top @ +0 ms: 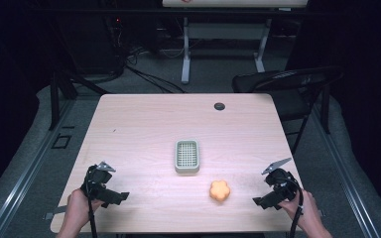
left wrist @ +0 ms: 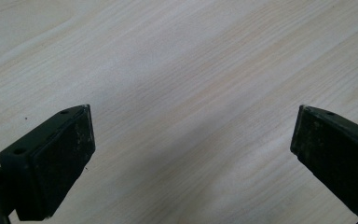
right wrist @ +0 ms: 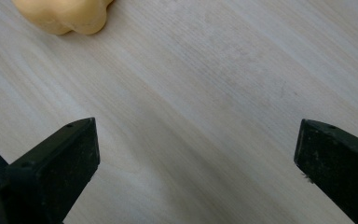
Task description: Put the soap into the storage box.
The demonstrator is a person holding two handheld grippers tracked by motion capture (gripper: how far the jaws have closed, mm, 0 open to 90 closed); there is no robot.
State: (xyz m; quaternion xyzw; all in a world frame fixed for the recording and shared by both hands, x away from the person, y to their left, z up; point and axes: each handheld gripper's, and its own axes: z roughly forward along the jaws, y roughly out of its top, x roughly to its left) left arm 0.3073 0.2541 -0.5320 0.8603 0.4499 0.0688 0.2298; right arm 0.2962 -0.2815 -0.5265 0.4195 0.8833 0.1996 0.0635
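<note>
Nearest the cam: the person's two hands at the near desk edge, each w/ a gripper. Left gripper (top: pixel 121 197) sits at the near-left corner area, jaws spread wide, nothing between them; in the left gripper view just bare wood grain between the two black pads (left wrist: pixel 63 158). Right gripper (top: pixel 258 202) is at near-right, jaws also wide apart and empty; in the right gripper view its jaws frame bare desk (right wrist: pixel 205 93), w/ the orange flower-shaped sponge (right wrist: pixel 65 16) peeking in at the top-left, well clear of the pads.

Task things: orange flower-shaped sponge (top: pixel 220 190) lies flat on the desk (top: pixel 144 119), near-centre, closer to the right gripper than the left. Small grey-green slotted tray (top: pixel 187 155) sits just beyond it, mid-desk, apart from the sponge, looks empty as far as I can tell.

Step, by my read: start/approach phase, nothing grasped yet. Likely job is sponge into tray. Next move prob. calls for the right gripper to swing in toward the sponge, line both jaws either side of it, come down low, then close gently since it looks soft and squashy. Left gripper likely stays parked or steadies the tray. Risk: nudging the sponge away before the jaws straddle it.
</note>
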